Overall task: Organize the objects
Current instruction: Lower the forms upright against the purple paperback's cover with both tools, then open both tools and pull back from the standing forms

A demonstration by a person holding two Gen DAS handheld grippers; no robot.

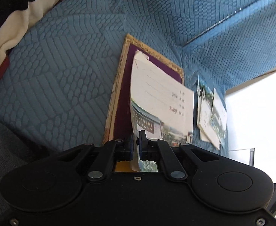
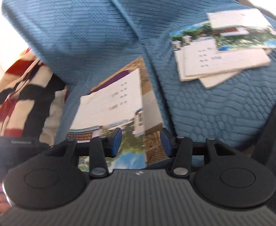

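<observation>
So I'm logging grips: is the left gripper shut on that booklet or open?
Shut. The left gripper has its blue pads pressed on the booklet, whose edge runs between them, above the purple folder.

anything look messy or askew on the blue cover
Yes. The pile of notebooks lies fanned out, edges crossing at different angles. The notebook clamped in the left gripper stands on edge over the gold-bordered folder, its far corner torn or bent.
</observation>
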